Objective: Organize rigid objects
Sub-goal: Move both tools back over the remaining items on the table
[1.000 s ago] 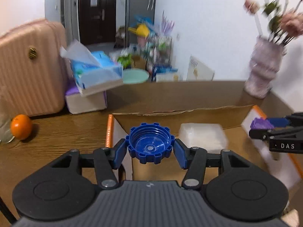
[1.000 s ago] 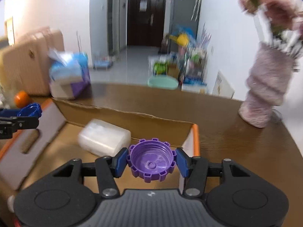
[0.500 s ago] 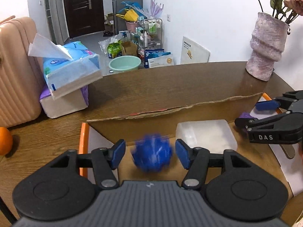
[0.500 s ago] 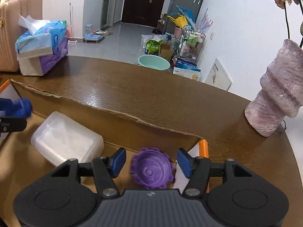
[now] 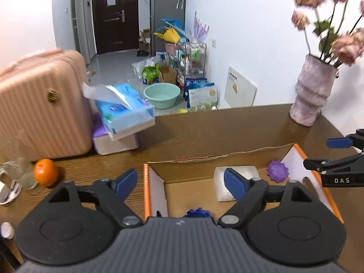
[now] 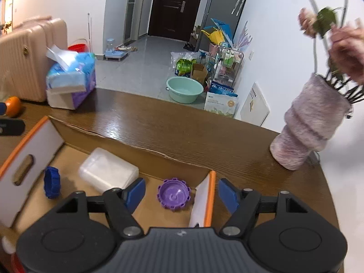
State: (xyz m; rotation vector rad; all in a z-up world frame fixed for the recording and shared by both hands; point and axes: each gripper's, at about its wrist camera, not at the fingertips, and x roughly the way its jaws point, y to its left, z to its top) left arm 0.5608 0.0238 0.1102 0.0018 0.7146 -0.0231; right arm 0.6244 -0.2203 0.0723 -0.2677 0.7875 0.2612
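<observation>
Two caps (image 6: 173, 193) in cardboard box (image 6: 145, 152), clear case (image 6: 108, 170)

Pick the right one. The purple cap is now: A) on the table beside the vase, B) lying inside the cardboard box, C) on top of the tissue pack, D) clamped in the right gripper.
B: the purple cap lies on the floor of the cardboard box, near the clear plastic case, while the right gripper stands open and empty above it.

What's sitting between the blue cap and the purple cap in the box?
Right wrist view: the clear plastic case lies between the blue cap and purple cap, set slightly further back.
</observation>
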